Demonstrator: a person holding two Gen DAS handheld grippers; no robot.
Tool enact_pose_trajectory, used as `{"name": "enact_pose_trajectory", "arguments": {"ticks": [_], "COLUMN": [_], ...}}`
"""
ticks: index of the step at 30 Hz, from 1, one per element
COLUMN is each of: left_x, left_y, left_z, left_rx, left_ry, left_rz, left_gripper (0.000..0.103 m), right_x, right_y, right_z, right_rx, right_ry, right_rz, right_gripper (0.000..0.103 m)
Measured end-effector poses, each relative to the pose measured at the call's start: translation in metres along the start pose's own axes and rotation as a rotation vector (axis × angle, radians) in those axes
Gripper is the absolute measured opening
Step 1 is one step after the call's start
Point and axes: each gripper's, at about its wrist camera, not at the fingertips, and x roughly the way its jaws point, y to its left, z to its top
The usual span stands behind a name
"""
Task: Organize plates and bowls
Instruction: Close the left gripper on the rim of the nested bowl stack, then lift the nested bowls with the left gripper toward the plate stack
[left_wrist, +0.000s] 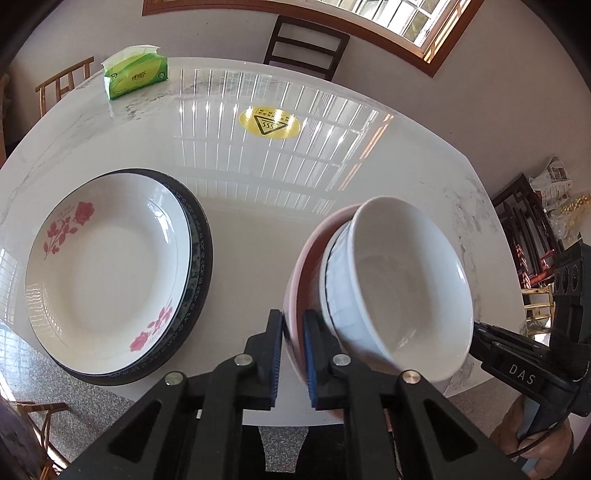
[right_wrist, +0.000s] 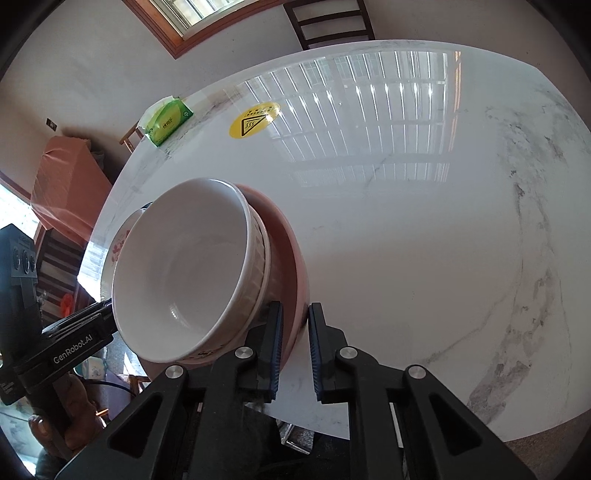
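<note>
Three nested bowls are near the table's front edge: a pink bowl (left_wrist: 301, 258) (right_wrist: 290, 243) outermost, a ribbed white bowl (left_wrist: 340, 280) (right_wrist: 261, 266) in it, and a plain white bowl (left_wrist: 406, 291) (right_wrist: 184, 266) on top. My left gripper (left_wrist: 293, 323) is shut on the pink bowl's left rim. On the opposite rim my right gripper (right_wrist: 297, 315) is shut too. Each wrist view shows the other gripper beside the stack, the right gripper (left_wrist: 480, 334) and the left gripper (right_wrist: 105, 312). To the left, a white rose-patterned plate (left_wrist: 107, 266) lies on a dark-rimmed plate (left_wrist: 202, 251).
The glossy white marble table (left_wrist: 258, 221) (right_wrist: 406, 229) carries a green tissue pack (left_wrist: 135, 75) (right_wrist: 168, 122) at the far left and a yellow warning sticker (left_wrist: 268, 123) (right_wrist: 254, 120). A dark chair (left_wrist: 306, 46) stands behind the table. Furniture crowds the right side.
</note>
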Motion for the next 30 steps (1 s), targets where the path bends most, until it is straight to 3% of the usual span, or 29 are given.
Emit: {"name": "enact_pose_trajectory", "arguments": {"ticks": [30], "left_x": [-0.034], "left_y": [-0.004], "left_z": [-0.006], "left_rx": [0.030], "left_ry": [-0.084], "left_rz": [0.053], "left_gripper": [0.011], "right_x": [-0.014], "right_y": [0.015], "right_z": [0.004], "right_rx": [0.013], "right_ry": [-0.039], "right_rz": [0.044], "right_gripper": [0.014]}}
